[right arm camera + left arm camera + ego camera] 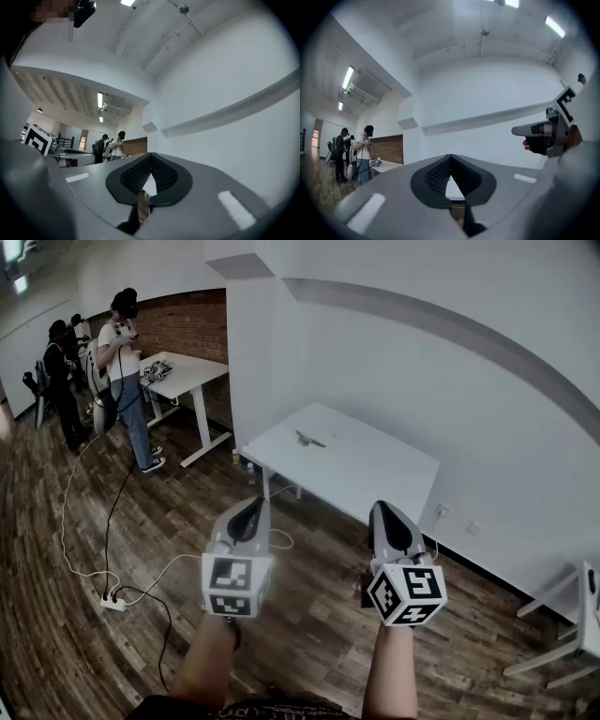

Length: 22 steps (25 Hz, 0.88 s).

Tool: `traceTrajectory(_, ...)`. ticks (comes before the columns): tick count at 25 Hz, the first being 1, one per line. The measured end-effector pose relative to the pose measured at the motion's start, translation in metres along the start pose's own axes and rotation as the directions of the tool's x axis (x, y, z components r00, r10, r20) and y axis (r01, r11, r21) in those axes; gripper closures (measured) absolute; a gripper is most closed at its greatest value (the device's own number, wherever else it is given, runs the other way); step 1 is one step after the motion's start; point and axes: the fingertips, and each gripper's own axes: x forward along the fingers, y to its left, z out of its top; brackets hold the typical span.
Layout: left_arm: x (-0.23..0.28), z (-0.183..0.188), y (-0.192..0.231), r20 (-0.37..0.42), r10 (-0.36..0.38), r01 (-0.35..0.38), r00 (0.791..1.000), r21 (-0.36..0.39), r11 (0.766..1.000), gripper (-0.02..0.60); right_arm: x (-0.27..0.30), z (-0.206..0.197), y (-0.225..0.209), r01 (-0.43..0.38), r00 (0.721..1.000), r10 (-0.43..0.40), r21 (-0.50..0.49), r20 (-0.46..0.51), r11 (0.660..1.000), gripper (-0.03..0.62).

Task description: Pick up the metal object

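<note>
A small metal object (310, 440) lies on the white table (375, 474) against the wall, near the table's left end. Both grippers hang over the wooden floor, well short of the table. My left gripper (253, 506) points toward the table's front left corner, and its jaws meet at the tip with nothing between them (450, 159). My right gripper (382, 511) points at the table's front edge, with its jaws also closed and empty (151, 157). In both gripper views the metal object is hidden.
Two people stand at the back left beside another white desk (187, 371) in front of a brick wall (192, 324). A power strip (113, 602) with cables lies on the floor at the left. Another white table (586, 620) sits at the right edge.
</note>
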Motion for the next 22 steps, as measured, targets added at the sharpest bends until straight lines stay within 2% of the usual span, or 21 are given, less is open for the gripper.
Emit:
traceTrajectory(4,0.022,-0.011,0.009,-0.010,0.005,-0.005,1.000,-0.005,1.000,0.582,0.020,-0.009,-0.004,-0.006,1.000,0.006,-0.003,-0.005,1.000,0.582)
traceTrajectory(9,0.069,-0.023,0.010,-0.011,-0.015,0.015,1.000,-0.013,1.000,0.583,0.056,-0.017,-0.029,-0.002,1.000,0.002,0.001,-0.001,1.000,0.582)
traceTrajectory(17,0.202,-0.048,0.020,-0.028,0.003,-0.004,1.000,-0.035,0.999,0.583,0.171,-0.031,-0.104,-0.052,0.999,0.052,-0.006,0.013,0.999,0.582)
traceTrajectory(22,0.283,-0.040,0.021,-0.014,0.024,-0.024,1.000,-0.030,0.999,0.582,0.243,-0.029,-0.139,-0.125,0.992,0.125,-0.028,0.009,0.992,0.582)
